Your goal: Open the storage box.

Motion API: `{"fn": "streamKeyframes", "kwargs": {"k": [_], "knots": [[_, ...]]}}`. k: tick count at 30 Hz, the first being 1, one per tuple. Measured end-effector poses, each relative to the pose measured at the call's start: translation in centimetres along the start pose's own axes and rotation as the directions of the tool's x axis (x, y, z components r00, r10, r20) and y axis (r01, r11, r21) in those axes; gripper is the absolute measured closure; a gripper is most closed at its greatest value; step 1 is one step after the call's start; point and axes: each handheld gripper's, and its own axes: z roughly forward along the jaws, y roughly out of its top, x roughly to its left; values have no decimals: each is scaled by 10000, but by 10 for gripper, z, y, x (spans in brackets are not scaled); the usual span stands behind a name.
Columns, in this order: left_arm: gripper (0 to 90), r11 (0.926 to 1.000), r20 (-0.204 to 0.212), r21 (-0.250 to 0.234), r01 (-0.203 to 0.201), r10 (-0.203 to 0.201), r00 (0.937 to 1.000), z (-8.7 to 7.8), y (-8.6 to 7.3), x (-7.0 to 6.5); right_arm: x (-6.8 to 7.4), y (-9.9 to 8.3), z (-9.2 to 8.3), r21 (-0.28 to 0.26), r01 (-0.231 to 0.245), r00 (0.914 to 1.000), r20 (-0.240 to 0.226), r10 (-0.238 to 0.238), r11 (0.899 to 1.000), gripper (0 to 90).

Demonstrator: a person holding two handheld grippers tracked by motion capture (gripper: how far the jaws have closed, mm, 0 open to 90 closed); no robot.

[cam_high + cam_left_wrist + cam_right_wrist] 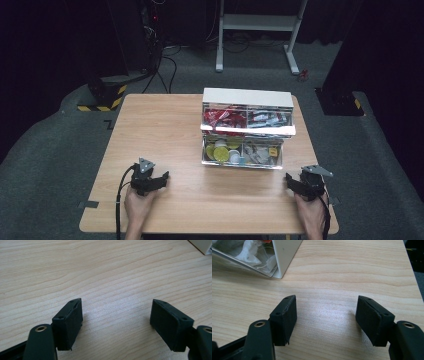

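Observation:
A white two-tier storage box (247, 127) with clear drawers stands at the middle right of the wooden table (165, 130). Its upper drawer holds red and grey items, its lower drawer yellow discs and small parts. My left gripper (159, 179) rests near the table's front left, open, with bare wood between its jaws (116, 315). My right gripper (292, 182) rests near the front right edge, open too, with nothing between its jaws (327, 312). A corner of the box (284, 257) shows at the upper left of the right gripper view.
Beyond the table lies grey carpet with a white desk frame (260, 25), black cables (167, 65) and a yellow-and-black striped base (102, 97). The table's right edge (412, 272) runs close to my right gripper.

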Motion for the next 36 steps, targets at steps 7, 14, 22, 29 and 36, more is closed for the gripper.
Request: {"fn": "streamKeyframes", "kwargs": {"k": [7, 14, 22, 29, 36], "knots": [[265, 10000, 7, -1, -4, 4, 10000, 0, 0, 0, 0, -1, -2, 34, 109, 9999, -95, -108, 9999, 377], [265, 10000, 14, 0, -3, 3, 10000, 0, 0, 0, 2, -4, -8, -180, 134, 9984, -551, -144, 9997, 447], [264, 10000, 17, -1, -9, 9, 10000, 0, 0, 0, 7, -4, -15, -464, 87, 9940, -1090, -137, 9989, 467], [264, 10000, 24, 0, -3, 3, 10000, 0, 0, 0, 12, 1, -23, -891, 84, 9875, -1562, -223, 9960, 484], [264, 10000, 24, -2, -4, 4, 10000, 0, 0, 0, 15, 6, -27, -1195, -27, 9820, -1878, -199, 9928, 499]]}}
